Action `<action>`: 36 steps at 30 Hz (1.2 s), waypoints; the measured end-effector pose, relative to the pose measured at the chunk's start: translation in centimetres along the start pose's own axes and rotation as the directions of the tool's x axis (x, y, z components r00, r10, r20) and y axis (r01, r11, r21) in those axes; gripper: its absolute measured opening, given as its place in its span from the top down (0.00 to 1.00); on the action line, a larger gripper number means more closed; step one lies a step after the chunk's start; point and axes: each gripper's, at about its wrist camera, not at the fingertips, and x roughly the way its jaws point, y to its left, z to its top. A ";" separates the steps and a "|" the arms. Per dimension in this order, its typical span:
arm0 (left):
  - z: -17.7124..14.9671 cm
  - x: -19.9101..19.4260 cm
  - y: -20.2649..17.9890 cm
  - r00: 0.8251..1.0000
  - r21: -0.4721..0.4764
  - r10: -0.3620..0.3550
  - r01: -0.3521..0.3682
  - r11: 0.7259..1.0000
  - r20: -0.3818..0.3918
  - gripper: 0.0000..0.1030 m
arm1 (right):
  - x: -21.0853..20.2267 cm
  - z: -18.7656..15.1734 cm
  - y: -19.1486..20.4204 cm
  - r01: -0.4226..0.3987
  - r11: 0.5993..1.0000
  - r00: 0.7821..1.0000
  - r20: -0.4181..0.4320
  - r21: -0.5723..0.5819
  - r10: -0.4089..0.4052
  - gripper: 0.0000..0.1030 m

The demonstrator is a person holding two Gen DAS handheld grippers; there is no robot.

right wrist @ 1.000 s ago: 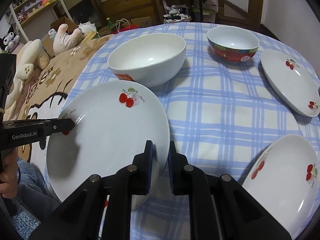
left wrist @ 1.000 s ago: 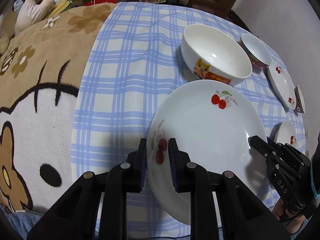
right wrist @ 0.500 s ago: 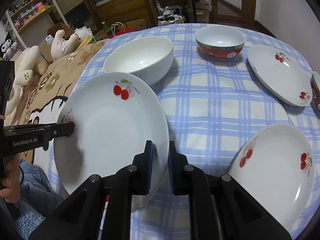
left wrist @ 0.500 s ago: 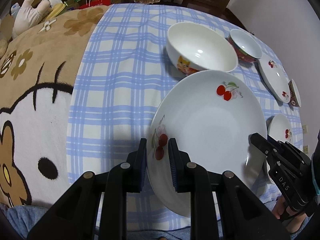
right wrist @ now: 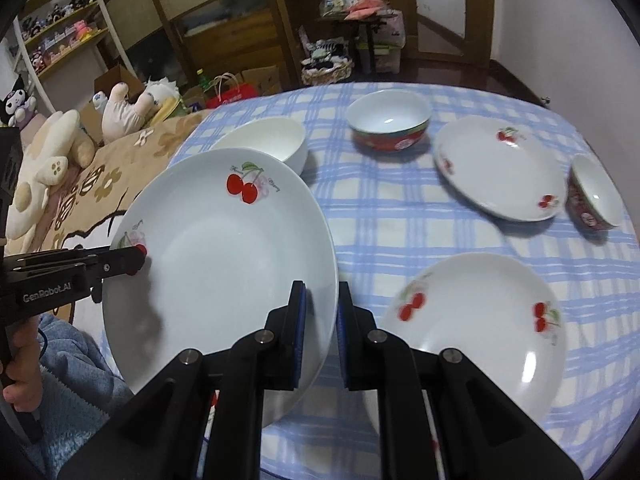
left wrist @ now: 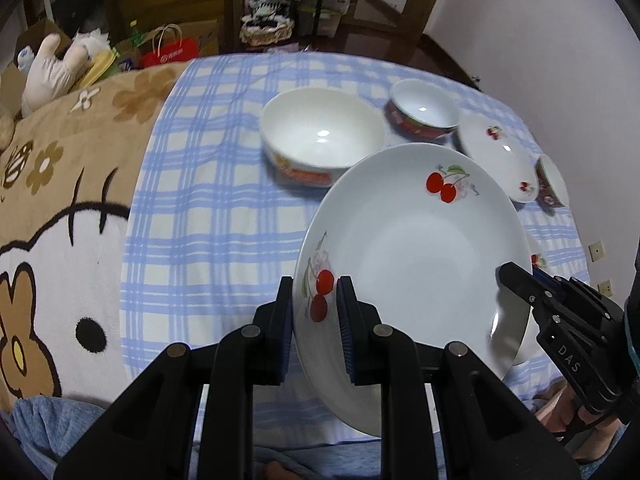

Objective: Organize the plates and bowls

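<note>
Both grippers hold one large white cherry-print plate above the checked tablecloth; it also shows in the right wrist view. My left gripper is shut on its left rim. My right gripper is shut on its right rim and shows from the side in the left wrist view. On the table sit a large white bowl, a red-banded bowl, a far cherry plate, a near cherry plate and a small red bowl at the right edge.
A blue checked tablecloth covers the round table. A brown cartoon blanket lies to the left. Plush toys and shelves stand behind. The white wall is close on the right.
The large plate has been lifted higher off the table and tilted, held at both rims. The bowls and other plates now look farther away.
</note>
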 end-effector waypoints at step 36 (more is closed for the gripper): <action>0.8 1.6 -16.8 0.996 0.248 -0.086 0.082 0.965 0.003 0.80 | -7.9 -2.6 -13.3 0.135 0.971 0.985 0.077 0.196 -0.153 0.85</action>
